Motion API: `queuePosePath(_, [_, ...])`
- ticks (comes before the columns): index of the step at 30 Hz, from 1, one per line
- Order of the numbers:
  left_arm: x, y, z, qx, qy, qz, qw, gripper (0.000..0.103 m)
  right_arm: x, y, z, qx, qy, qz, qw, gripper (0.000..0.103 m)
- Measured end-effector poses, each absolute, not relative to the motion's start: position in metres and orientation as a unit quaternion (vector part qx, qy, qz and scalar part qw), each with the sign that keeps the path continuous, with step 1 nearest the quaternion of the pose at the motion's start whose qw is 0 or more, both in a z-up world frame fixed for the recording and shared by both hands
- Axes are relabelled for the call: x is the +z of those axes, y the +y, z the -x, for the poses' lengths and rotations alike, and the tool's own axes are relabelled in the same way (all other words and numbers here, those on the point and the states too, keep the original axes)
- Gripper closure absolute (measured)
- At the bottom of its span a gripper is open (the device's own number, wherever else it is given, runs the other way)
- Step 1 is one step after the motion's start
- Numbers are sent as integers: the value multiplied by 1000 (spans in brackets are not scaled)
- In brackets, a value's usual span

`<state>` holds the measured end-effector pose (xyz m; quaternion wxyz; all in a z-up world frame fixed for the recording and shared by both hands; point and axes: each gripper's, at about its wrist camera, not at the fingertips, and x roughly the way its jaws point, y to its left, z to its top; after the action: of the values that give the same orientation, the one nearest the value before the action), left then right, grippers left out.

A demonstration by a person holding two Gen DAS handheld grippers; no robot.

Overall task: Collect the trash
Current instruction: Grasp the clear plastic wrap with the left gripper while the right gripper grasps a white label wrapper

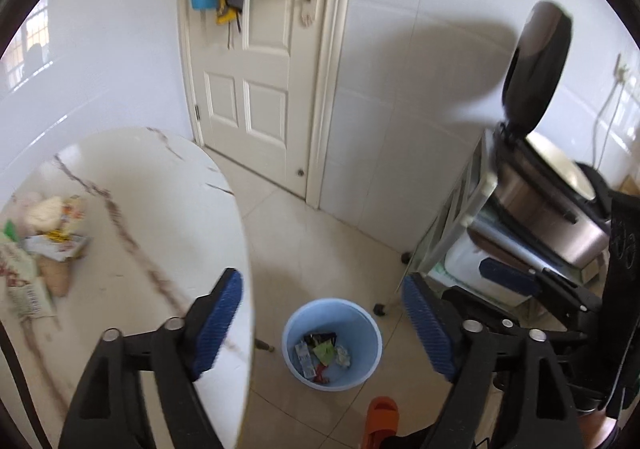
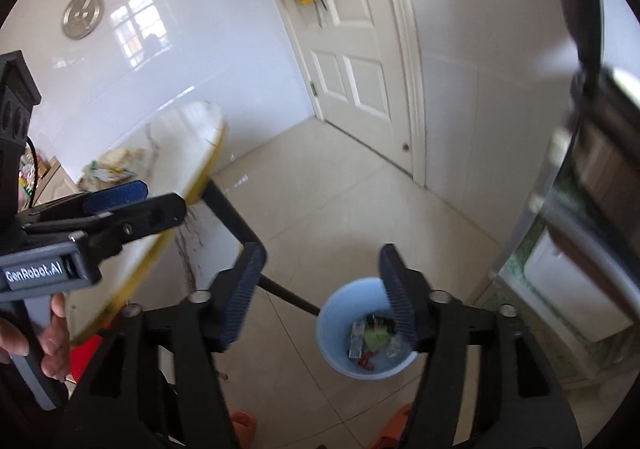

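Observation:
A light blue bin [image 1: 332, 343] stands on the tiled floor with several wrappers [image 1: 322, 355] inside; it also shows in the right wrist view [image 2: 366, 329]. My left gripper [image 1: 322, 323] is open and empty, held high above the bin beside the table edge. My right gripper [image 2: 320, 291] is open and empty, also above the bin. The left gripper shows from the side in the right wrist view [image 2: 120, 205]. More packaging [image 1: 44, 237] lies on the marble table [image 1: 160, 201] at the left.
A white door [image 1: 260, 61] with hanging clothes is straight ahead. A metal rack [image 1: 452, 233] with an open-lidded cooker [image 1: 536, 169] stands at the right. An orange slipper [image 1: 380, 423] is on the floor near the bin. Black table legs [image 2: 236, 209] cross the floor.

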<state>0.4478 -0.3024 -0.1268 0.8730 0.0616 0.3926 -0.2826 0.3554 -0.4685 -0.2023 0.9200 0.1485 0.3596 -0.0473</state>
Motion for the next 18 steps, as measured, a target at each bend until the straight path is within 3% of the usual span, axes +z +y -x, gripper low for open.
queuePosePath(5, [-100,-235,-410,-262,354,-45,896,6,-160,-420,-354,-32,335,-106,936,24])
queuePosePath(18, [-89,-40,-390,-133,354,6,926,1,-126,-272,-416,50,338,-10,940,19])
